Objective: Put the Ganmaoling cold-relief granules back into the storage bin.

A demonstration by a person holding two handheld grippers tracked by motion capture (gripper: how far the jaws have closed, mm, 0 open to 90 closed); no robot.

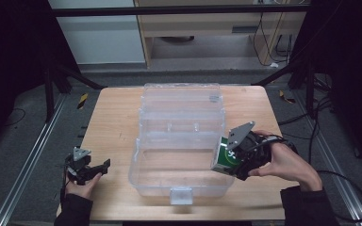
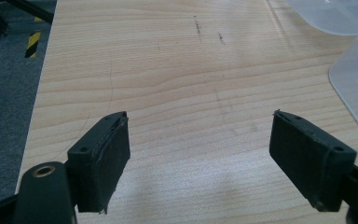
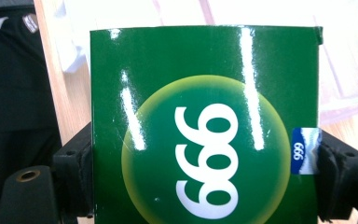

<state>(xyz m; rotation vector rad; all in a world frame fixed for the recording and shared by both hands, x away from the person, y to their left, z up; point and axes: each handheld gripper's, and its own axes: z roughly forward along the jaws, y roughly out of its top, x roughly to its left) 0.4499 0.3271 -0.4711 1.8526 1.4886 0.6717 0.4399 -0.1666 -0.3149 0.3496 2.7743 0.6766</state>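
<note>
A glossy green box (image 3: 205, 126) is showing a yellow-rimmed green disc printed with white numerals, with a small blue tag at one side edge; the right gripper (image 1: 239, 157) is clamping it between both jaws, which are pressing on its two opposite side edges. The right hand (image 1: 287, 162) is reaching in from the bench's right edge, with the gripper pointing leftward and holding the box at the right wall of the clear plastic bin (image 1: 179, 141); the bin is sitting open mid-bench with its lid tipped back. The box is tilting, its long axis running along the jaws toward the bin. Near the front-left corner the left hand (image 1: 78, 188) is holding the left gripper (image 2: 198, 154) over bare wood, jaws spread wide with nothing between them.
</note>
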